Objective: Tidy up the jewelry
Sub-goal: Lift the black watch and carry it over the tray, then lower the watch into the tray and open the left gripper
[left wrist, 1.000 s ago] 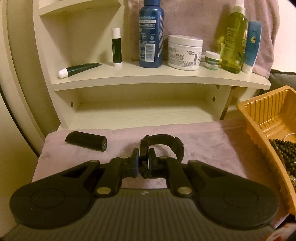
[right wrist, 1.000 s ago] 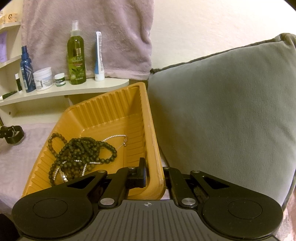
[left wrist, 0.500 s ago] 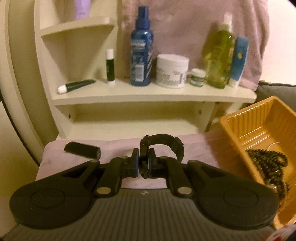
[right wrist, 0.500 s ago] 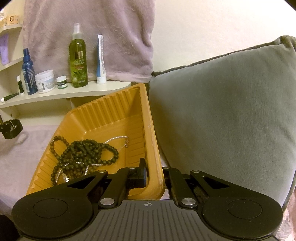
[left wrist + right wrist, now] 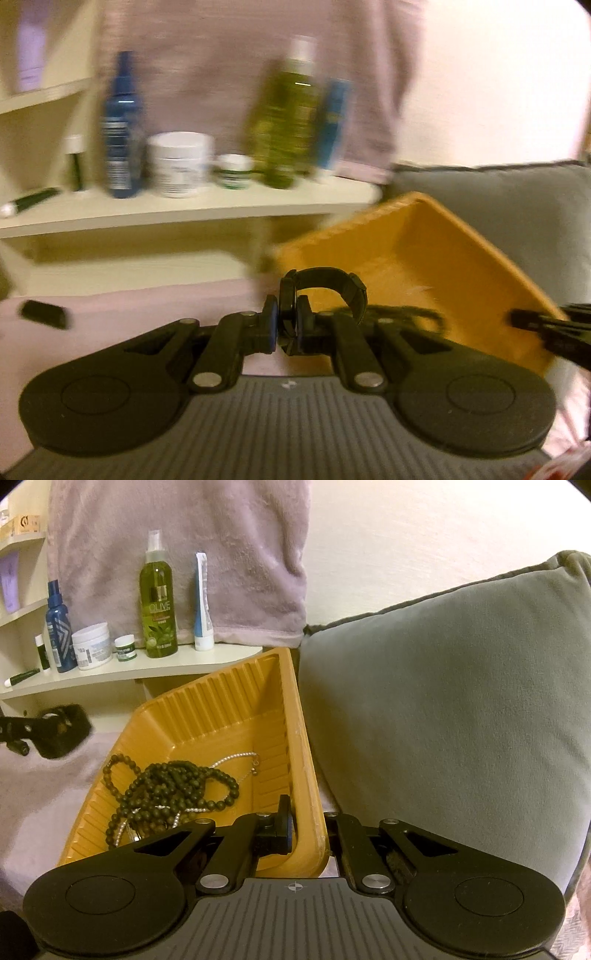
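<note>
Your left gripper (image 5: 285,328) has its jaws pinched on one black bracelet (image 5: 332,286), a stiff open band whose free loop arcs up and to the right of the fingertips. In the left wrist view, which is smeared with motion blur, the bracelet hangs in front of the near left part of the orange tray (image 5: 461,258). From the right wrist view you can see the same bracelet (image 5: 62,731) held off to the left of the tray, above the pinkish cloth (image 5: 48,794).

Your right gripper (image 5: 308,834) has its jaws clamped on the tray's near right corner (image 5: 310,812): one finger sits inside the wall, the other outside it.

Inside the tray lie one tangled strand of dark green beads (image 5: 173,786) and one thin silver chain (image 5: 236,757); whether the pale beads under the dark ones belong to that chain, you cannot tell.

One small black case (image 5: 44,314) lies on the cloth, well to the left of the bracelet.

On the shelf (image 5: 166,666) behind, you can count seven items: one green tube lying flat (image 5: 22,675), one small green stick (image 5: 42,651), one blue bottle (image 5: 59,631), one white jar (image 5: 92,646), one tiny green-labelled pot (image 5: 125,649), one olive spray bottle (image 5: 158,602) and one blue-and-white tube (image 5: 202,605). One grey cushion (image 5: 443,701) presses against the tray's right wall.
</note>
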Action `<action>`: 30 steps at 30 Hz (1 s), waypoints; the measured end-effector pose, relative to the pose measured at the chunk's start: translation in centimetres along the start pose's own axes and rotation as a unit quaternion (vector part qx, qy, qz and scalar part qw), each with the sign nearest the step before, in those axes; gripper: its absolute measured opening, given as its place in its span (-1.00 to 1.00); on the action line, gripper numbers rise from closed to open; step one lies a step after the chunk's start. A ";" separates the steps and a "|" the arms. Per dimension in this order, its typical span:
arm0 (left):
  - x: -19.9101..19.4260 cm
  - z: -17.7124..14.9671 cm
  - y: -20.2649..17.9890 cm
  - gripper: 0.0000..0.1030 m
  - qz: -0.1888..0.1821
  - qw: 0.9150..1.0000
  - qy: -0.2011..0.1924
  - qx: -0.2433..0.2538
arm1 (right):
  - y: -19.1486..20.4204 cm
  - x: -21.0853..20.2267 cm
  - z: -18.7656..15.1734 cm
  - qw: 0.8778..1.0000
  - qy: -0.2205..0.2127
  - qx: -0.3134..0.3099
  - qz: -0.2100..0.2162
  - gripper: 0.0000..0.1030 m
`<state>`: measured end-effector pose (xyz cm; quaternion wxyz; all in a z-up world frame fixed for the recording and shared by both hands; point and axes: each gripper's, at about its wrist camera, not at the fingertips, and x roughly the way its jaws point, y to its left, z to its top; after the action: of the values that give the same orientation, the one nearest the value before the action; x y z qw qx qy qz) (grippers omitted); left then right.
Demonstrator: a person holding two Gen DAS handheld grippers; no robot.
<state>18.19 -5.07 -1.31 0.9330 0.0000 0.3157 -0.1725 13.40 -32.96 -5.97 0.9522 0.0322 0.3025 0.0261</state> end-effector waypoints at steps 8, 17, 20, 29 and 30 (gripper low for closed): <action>1.0 -1.3 -5.5 -0.83 -0.086 0.995 0.028 0.039 | 0.0 -0.1 0.0 1.000 -0.001 0.004 0.002 -0.91; 1.4 -2.6 -7.6 -0.83 -0.109 0.991 0.046 0.057 | -0.2 0.0 0.0 1.000 0.000 0.006 0.004 -0.91; 1.5 -2.7 -7.7 -0.83 -0.107 0.991 0.047 0.062 | -0.2 0.0 0.0 1.000 0.000 0.006 0.004 -0.91; 1.7 -3.0 -7.9 -0.80 -0.109 0.990 0.055 0.065 | -0.2 0.0 0.0 1.000 0.000 0.005 0.004 -0.91; 1.8 -3.1 -7.9 -0.77 -0.113 0.990 0.056 0.066 | -0.2 0.0 0.0 1.000 0.000 0.005 0.004 -0.91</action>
<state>15.18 -12.71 -4.00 0.8865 0.0353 0.3534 -0.2966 13.36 -33.17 -6.01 0.9521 0.0382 0.3022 0.0285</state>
